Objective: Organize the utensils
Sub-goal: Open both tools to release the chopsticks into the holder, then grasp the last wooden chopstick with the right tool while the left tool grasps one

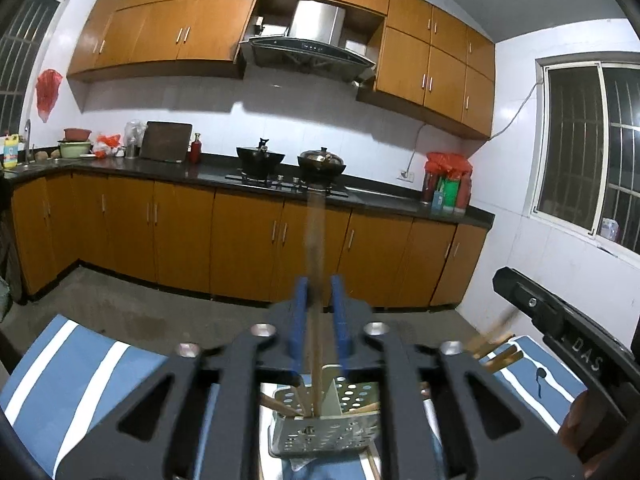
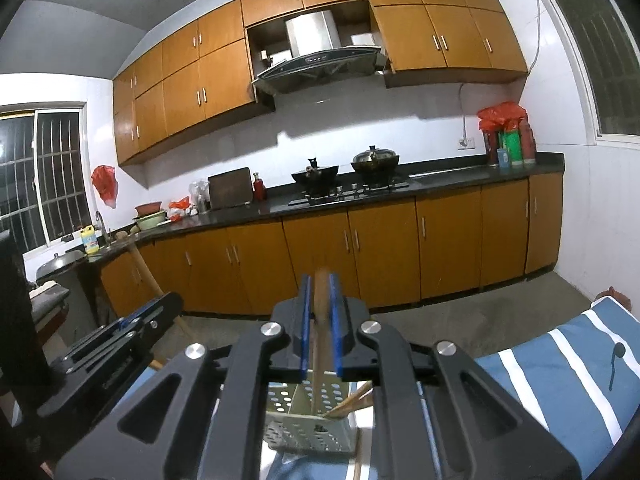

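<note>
1. Nearest, low in both wrist views: perforated metal utensil holder [image 1: 320, 436], split by an upright divider, standing on a blue-and-white striped cloth [image 1: 80, 380].
2. Inside the holder: several leaning chopsticks [image 2: 352, 398], resting against the right-hand wall as seen from the right wrist.
3. Just above the holder: left gripper [image 1: 318, 304], blue pads spread, gaps showing on both sides of what stands between them.
4. Between those pads, not pinched: an upright chopstick [image 1: 315, 248], lower end down in the holder just left of the divider, upper end blurred against the counter front.
5. Alongside, over the same holder: right gripper [image 2: 320, 312], pads drawn close together about a second chopstick [image 2: 319, 360]. Cannot tell whether pressing on it or only flanking it.
6. Lower end of that second chopstick down inside the holder; top blurred between the pad tips.
7. Beyond, across bare floor: dark counter [image 1: 160, 166] on brown base cabinets, with a gas stove [image 1: 286, 182] carrying two pans [image 1: 322, 162].
8. Farthest and highest: range hood [image 1: 308, 52], brown wall cabinets [image 1: 160, 28] and a barred window [image 1: 592, 144] on the right wall.
</note>
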A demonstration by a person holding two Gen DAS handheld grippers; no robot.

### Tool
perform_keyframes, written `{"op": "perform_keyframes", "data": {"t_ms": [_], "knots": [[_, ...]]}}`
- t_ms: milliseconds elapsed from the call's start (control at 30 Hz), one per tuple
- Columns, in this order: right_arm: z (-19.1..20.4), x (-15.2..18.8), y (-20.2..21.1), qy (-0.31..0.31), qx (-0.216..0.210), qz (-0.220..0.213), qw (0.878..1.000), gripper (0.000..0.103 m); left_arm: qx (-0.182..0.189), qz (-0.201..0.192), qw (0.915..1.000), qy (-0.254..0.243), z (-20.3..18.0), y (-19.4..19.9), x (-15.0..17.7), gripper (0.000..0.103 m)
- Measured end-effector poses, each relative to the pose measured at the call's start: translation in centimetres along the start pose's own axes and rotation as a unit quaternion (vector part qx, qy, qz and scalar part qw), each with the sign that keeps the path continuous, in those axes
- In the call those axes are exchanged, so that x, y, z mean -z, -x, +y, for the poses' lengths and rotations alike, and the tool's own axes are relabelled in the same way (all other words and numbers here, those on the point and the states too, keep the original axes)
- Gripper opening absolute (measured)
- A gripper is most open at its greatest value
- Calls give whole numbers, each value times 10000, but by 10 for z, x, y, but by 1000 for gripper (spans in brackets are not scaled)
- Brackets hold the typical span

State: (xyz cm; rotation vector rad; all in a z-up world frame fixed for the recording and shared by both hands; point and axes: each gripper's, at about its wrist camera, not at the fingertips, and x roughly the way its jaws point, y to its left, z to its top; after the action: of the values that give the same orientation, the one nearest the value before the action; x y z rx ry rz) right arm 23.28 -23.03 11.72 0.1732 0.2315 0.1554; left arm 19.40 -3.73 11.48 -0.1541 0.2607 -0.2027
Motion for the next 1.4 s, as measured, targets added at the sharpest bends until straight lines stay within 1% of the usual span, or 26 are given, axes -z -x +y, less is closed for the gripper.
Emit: {"op": "perform_keyframes", "data": {"t_ms": [33,200,267,333,433,500,600,700,733,767,800,867,967,1000,1133,1300,1400], "knots": [[-1,1,2,-5,-5,-12,10000,15,-1,-38,10000,6,1,3,-1,37],[-6,-3,17,-30,-8,-108,9999,17,10,-98,9999,27,3,10,-6,38],[-10,-6,25,-25,16,-156,9999,19,8,-118,9999,85,5,15,-9,38],[-14,-6,36,-9,67,-183,9998,23,10,-143,9998,157,9,25,-12,40],[-24,1,51,-5,205,-109,9997,26,-82,-111,9997,204,17,41,-11,44],[-34,16,59,-55,341,74,9994,28,-166,-44,9995,247,25,50,-7,47],[-48,44,60,-66,519,509,9973,30,-401,186,9986,294,41,63,11,49],[-59,87,49,-41,643,1210,9906,30,-707,560,9956,265,56,67,41,51],[-63,108,43,-65,683,1528,9859,30,-812,813,9931,244,62,65,57,51],[-65,123,40,-112,688,1749,9821,30,-843,960,9915,237,65,63,65,51],[-67,140,36,-190,647,2011,9772,30,-902,1201,9884,217,69,59,81,51],[-66,165,31,-306,538,2390,9690,30,-987,1535,9830,182,73,54,101,51],[-57,198,28,-384,330,2796,9588,27,-967,2045,9739,198,75,47,133,51],[-51,206,27,-353,267,2899,9560,27,-933,2209,9706,192,74,44,144,51],[-33,226,23,-158,117,3129,9496,24,-836,2501,9646,85,65,40,163,51],[-21,230,18,-9,142,3233,9462,23,-708,2675,9609,-51,51,36,175,51],[-21,232,16,83,200,3245,9456,15,-647,2735,9597,-87,47,36,182,51]]}}
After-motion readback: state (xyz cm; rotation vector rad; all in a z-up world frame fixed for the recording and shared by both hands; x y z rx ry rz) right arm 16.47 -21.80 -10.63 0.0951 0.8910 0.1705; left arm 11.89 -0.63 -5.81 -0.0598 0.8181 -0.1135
